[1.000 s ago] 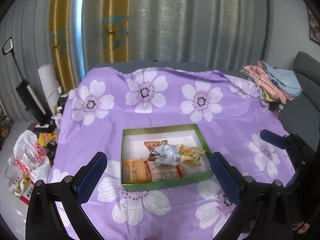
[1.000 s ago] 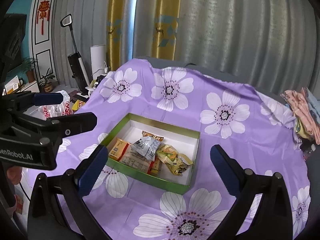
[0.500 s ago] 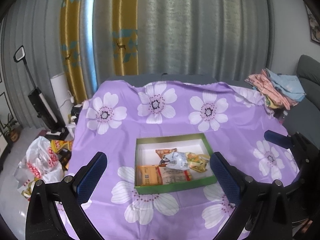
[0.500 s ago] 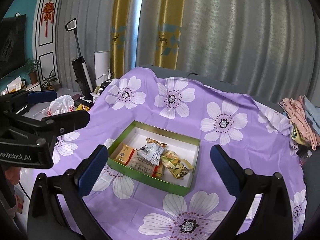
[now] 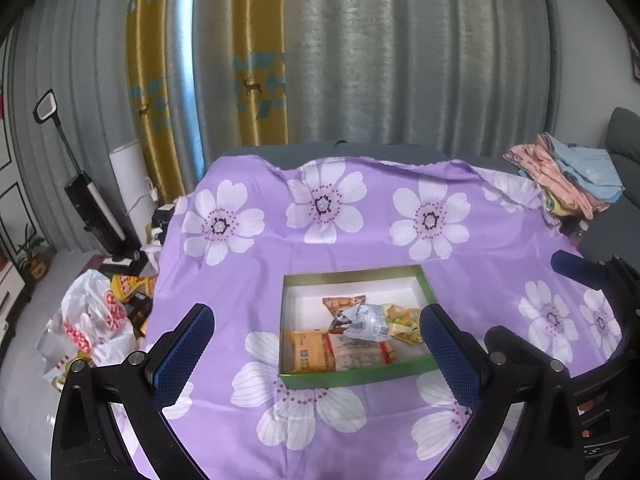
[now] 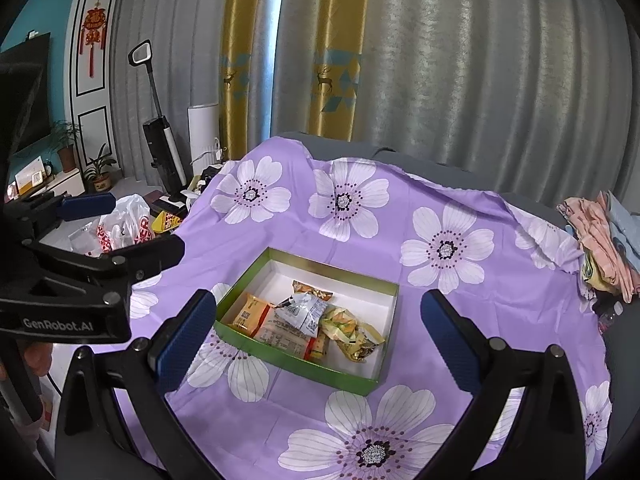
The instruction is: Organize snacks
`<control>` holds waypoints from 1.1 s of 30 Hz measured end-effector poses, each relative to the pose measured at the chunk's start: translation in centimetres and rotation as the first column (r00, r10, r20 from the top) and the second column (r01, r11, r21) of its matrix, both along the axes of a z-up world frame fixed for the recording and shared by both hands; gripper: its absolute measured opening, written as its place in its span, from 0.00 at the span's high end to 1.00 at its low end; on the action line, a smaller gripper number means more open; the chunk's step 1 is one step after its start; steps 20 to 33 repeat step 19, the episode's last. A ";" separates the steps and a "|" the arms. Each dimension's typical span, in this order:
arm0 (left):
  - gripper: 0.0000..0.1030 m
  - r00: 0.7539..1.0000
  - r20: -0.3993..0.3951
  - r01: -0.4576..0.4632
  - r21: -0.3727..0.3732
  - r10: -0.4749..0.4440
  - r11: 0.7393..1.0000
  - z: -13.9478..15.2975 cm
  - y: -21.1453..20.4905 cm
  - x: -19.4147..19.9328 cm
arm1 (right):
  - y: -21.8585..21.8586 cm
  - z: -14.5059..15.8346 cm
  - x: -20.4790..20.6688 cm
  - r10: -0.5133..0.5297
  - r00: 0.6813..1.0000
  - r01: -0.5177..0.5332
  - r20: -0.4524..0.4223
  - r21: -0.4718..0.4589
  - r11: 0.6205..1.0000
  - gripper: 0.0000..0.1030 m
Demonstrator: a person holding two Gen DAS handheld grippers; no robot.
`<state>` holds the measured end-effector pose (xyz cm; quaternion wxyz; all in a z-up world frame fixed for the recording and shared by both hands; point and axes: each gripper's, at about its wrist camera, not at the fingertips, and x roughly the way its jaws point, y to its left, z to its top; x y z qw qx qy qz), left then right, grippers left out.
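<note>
Left wrist view gives us the widest look: a bench (image 5: 400, 248) draped in a purple flowered cloth (image 5: 256, 264), and on it, towards its near edge, a green box (image 5: 356, 376) with a white inside. The cloth around the box carries no loose packet that we can see, so we judge the organizing nearly or fully done; a white plastic bag (image 5: 92, 328) on the floor to the left may hold more, but we cannot tell.

All the snacks (image 6: 308, 320) lie inside the box, bunched towards its front wall: an orange packet (image 6: 250, 314) at the left, a silver packet (image 6: 302, 308) on top in the middle, a yellow wrapper (image 6: 352, 332) at the right.

Our left gripper (image 5: 316, 344) and right gripper (image 6: 316, 336) both stand spread wide, holding nothing, well above the box.

Against the earlier frames, both cameras sit farther back and higher: the box looks smaller, and more curtain and floor show. The snacks have not shifted.
</note>
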<state>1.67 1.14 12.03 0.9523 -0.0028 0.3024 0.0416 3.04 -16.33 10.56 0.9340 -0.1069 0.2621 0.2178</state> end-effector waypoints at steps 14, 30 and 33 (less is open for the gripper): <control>0.01 1.000 -0.007 -0.005 -0.002 0.005 1.000 -0.1 0.2 0.5 | 0.3 0.3 0.2 0.001 1.000 -0.001 -0.001 -0.001 1.000 0.00; 0.01 1.000 -0.009 -0.010 -0.011 0.010 1.000 -0.5 0.7 0.7 | 0.4 0.2 0.4 -0.005 1.000 0.005 -0.005 -0.003 1.000 0.00; 0.01 1.000 -0.009 -0.010 -0.011 0.010 1.000 -0.5 0.7 0.7 | 0.4 0.2 0.4 -0.005 1.000 0.005 -0.005 -0.003 1.000 0.00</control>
